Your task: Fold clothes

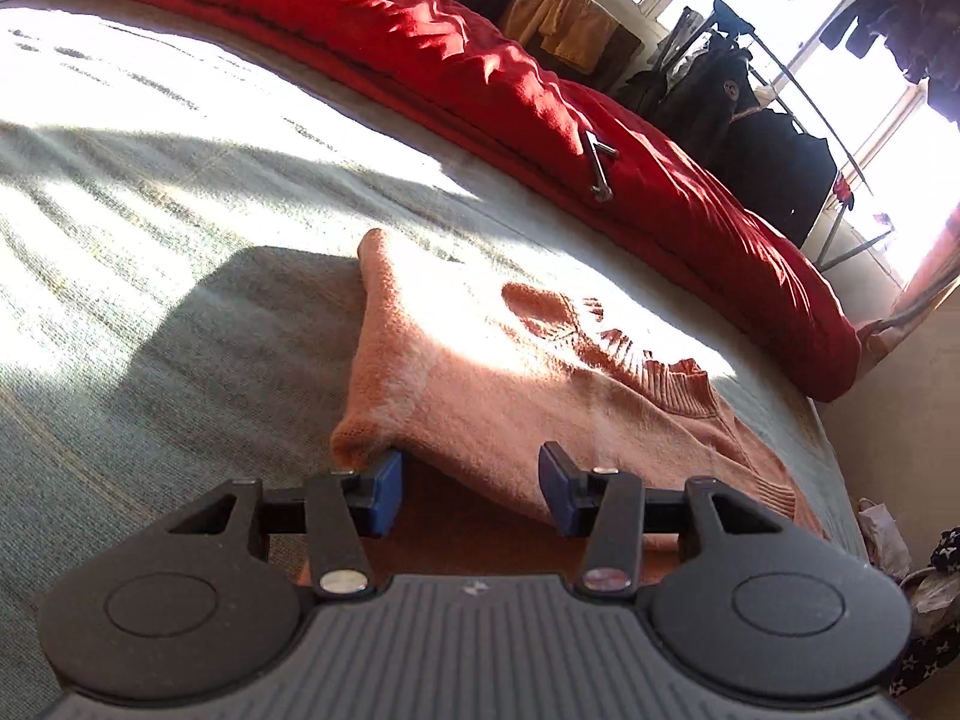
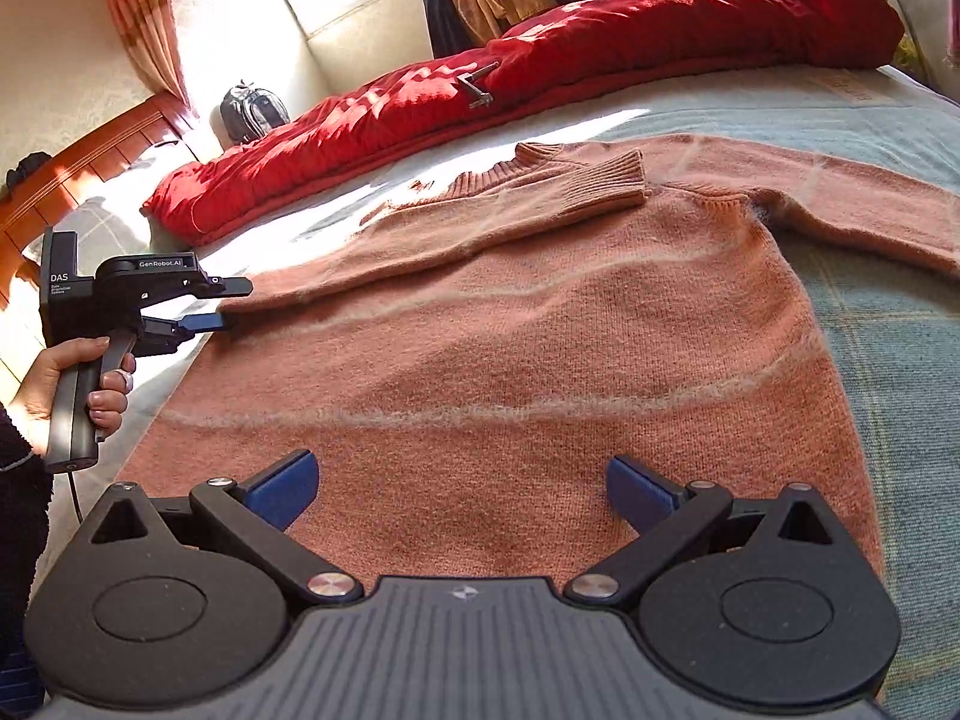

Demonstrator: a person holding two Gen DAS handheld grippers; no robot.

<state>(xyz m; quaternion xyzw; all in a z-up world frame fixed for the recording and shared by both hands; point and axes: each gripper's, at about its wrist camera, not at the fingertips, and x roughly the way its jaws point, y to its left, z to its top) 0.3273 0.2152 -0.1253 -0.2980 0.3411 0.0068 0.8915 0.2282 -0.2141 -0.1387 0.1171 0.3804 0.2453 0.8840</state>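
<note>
A salmon-pink knitted sweater [image 2: 540, 330] lies flat on the bed, with its left sleeve folded across the chest and the ribbed cuff [image 2: 606, 180] near the collar. The other sleeve [image 2: 840, 198] stretches out to the right. My left gripper [image 2: 231, 303], held in a person's hand [image 2: 72, 378], sits at the sweater's left folded edge. In the left wrist view, this gripper [image 1: 471, 492] has its blue pads apart, with the fold of the sweater [image 1: 480, 372] lying loose between them and not pinched. My right gripper [image 2: 462, 489] stands wide open over the hem, holding nothing.
A grey-blue blanket [image 2: 900, 360] covers the bed. A red duvet [image 2: 540, 60] lies bunched along the far side with a metal tool [image 2: 480, 87] on it. A wooden headboard [image 2: 90, 162] and a backpack [image 2: 252, 111] are at the left. A clothes rack [image 1: 750, 120] stands by the window.
</note>
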